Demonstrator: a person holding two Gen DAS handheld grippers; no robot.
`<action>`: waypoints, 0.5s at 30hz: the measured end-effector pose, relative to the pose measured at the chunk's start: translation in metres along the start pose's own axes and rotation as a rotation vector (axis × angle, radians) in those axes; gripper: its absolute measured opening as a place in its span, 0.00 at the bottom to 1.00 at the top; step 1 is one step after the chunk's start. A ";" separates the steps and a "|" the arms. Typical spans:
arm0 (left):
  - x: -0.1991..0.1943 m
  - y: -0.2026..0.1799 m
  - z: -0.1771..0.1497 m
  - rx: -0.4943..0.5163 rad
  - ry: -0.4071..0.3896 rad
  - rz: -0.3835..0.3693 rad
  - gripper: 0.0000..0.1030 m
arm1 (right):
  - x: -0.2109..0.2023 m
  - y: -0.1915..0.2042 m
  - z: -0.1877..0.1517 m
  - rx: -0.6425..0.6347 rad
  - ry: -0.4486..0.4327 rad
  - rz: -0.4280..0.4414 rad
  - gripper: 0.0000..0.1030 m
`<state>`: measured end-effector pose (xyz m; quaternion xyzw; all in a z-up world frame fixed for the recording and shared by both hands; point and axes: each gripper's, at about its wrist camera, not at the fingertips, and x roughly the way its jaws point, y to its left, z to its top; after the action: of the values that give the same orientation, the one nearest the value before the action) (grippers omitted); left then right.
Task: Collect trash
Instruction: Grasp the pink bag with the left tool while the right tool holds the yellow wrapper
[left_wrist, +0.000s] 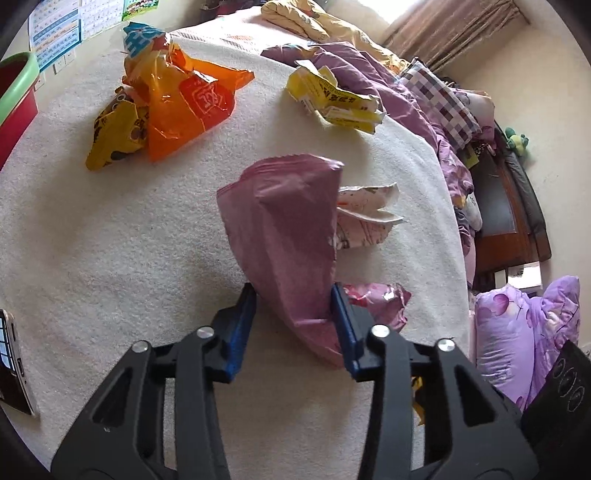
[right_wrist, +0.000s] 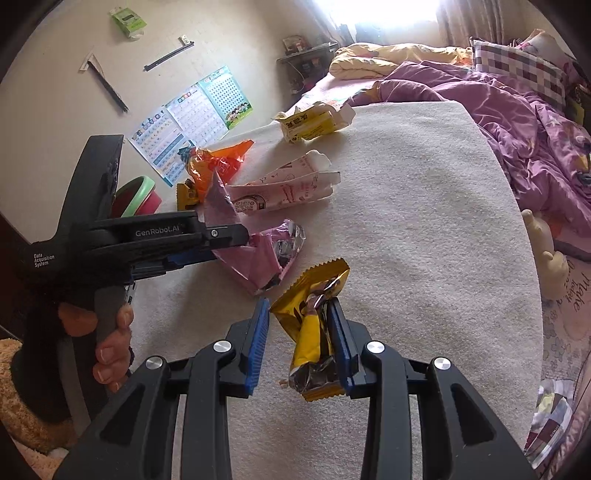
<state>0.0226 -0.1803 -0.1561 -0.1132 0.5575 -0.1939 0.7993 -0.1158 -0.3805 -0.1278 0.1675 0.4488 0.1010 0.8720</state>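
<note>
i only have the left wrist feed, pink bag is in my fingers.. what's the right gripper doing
Observer: The right gripper has a yellow wrapper between its fingers, lying against the right-hand pad; there is a gap at the left pad.
Operator: is my pink bag off the blanket
Observer: The right wrist view shows the left gripper side-on, with the pink bag hanging from its fingertips and its lower end close to the white blanket; I can't tell whether it touches.
Operator: where's the bin from there
Observer: A red bin with a green rim shows behind the left gripper, past the blanket's edge by the wall.
</note>
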 end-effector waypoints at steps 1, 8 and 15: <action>-0.001 0.000 0.000 0.005 -0.004 -0.004 0.31 | -0.001 0.000 0.000 0.005 -0.006 0.000 0.32; -0.040 0.002 -0.001 0.059 -0.122 0.025 0.26 | -0.004 0.013 0.006 -0.016 -0.035 0.011 0.32; -0.091 0.010 0.001 0.120 -0.291 0.102 0.26 | -0.002 0.040 0.019 -0.080 -0.059 0.035 0.32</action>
<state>-0.0024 -0.1319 -0.0823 -0.0639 0.4283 -0.1677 0.8857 -0.1025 -0.3478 -0.1009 0.1433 0.4156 0.1289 0.8889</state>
